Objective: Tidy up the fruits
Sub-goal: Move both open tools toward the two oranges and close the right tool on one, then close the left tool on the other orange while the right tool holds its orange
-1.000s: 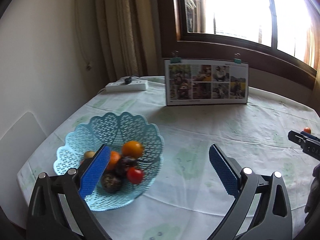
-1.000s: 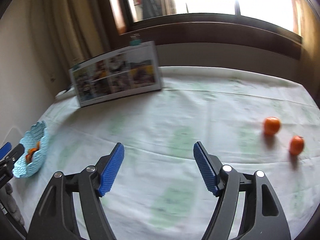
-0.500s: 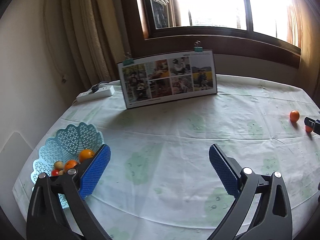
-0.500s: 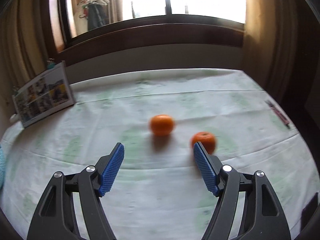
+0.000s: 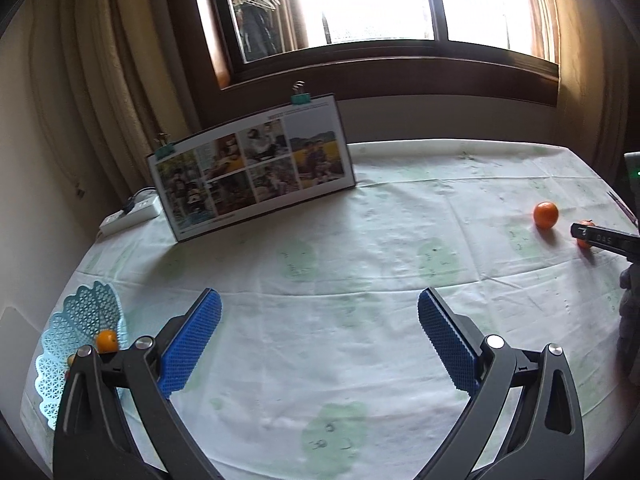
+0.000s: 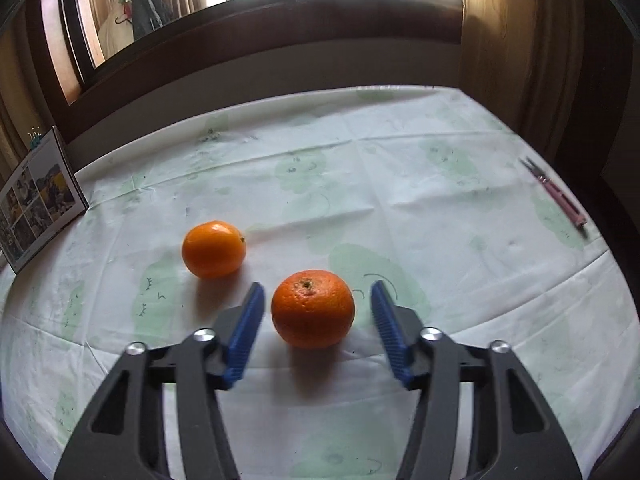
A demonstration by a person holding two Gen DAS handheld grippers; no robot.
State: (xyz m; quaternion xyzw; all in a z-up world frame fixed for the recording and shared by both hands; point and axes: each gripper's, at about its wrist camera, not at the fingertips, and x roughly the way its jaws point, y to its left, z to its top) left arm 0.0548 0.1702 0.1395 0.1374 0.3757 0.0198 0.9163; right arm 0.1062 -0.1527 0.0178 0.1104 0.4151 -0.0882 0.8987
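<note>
My right gripper [image 6: 316, 320] is spread apart around an orange [image 6: 313, 309], lower centre of frame, on the desk [image 6: 400, 200]. Risk: fruit is round, so an off-centre squeeze may roll it away. Left gripper [image 5: 319, 340] is apart w/ nothing in it.

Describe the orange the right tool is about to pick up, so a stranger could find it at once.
Start at the tablecloth below the window. Two oranges lie apart on it; take the nearer orange, between the open right tool's blue pads. It is darker and rougher-skinned than the smoother orange farther off, toward the photo board.
</note>
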